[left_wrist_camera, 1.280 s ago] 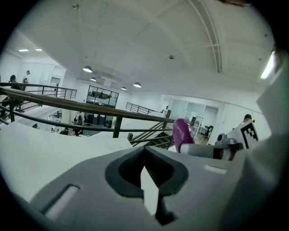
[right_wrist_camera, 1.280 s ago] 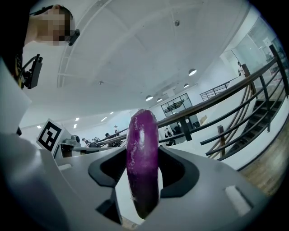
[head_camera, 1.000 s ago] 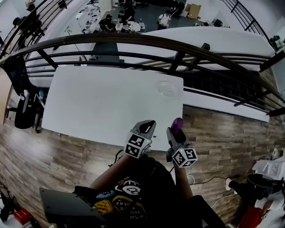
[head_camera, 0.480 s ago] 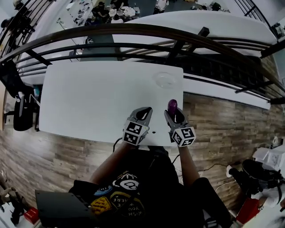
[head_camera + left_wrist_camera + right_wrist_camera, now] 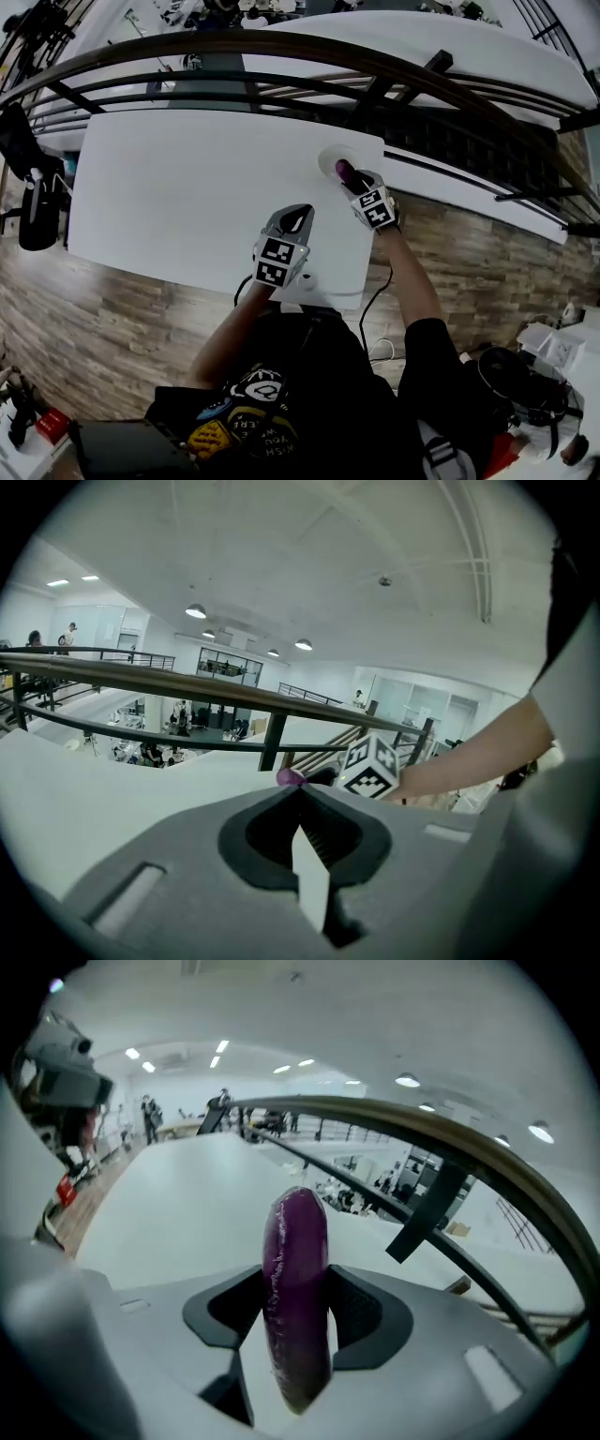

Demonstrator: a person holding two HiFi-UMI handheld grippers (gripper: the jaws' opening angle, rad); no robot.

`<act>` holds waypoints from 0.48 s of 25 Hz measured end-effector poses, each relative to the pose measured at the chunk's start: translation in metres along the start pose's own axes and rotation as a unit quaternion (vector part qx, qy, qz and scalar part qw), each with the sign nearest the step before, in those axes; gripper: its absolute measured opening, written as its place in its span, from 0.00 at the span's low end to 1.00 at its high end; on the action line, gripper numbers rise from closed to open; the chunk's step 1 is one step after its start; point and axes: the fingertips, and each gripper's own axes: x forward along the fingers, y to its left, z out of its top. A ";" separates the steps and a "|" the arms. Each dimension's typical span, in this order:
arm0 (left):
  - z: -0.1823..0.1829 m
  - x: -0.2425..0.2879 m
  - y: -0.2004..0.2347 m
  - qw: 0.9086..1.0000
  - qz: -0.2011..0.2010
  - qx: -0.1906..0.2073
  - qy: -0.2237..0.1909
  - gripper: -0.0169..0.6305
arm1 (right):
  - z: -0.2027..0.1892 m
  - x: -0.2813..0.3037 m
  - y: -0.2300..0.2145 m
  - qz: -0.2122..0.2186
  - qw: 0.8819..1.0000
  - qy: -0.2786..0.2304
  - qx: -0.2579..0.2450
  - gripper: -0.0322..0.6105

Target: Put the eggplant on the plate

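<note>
A purple eggplant (image 5: pixel 298 1288) stands lengthwise between the jaws of my right gripper (image 5: pixel 298 1269), which is shut on it. In the head view that gripper (image 5: pixel 354 181) holds the eggplant (image 5: pixel 343 170) over the clear plate (image 5: pixel 325 161) at the far right corner of the white table (image 5: pixel 187 187). My left gripper (image 5: pixel 298 218) hangs over the table's near right part, its jaws closed together with nothing between them. From the left gripper view, the jaws (image 5: pixel 302 794) meet, and the eggplant's tip (image 5: pixel 289 777) and the right gripper's marker cube (image 5: pixel 371 767) show beyond them.
A dark curved railing (image 5: pixel 281 56) runs just behind the table. Wooden floor (image 5: pixel 487 262) lies to the right of the table. A black office chair (image 5: pixel 33 202) stands at the table's left end. A cable (image 5: pixel 380 281) hangs off the near edge.
My right gripper has carried the eggplant from the near table edge forward to the plate at the far right corner. The left gripper has moved a little forward over the table.
</note>
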 end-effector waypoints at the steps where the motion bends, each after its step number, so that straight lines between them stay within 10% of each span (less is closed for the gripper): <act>1: -0.001 -0.002 0.001 1.000 0.004 -0.005 -0.002 0.03 | -0.003 0.013 -0.004 0.008 0.999 0.033 -0.037 0.39; 8: -0.033 -0.012 0.000 0.998 0.039 -0.041 0.004 0.03 | -0.026 0.076 -0.018 0.059 0.964 0.152 -0.211 0.39; 12: -0.042 -0.019 0.008 0.996 0.060 -0.064 -0.003 0.03 | -0.026 0.088 -0.020 0.084 0.956 0.173 -0.221 0.39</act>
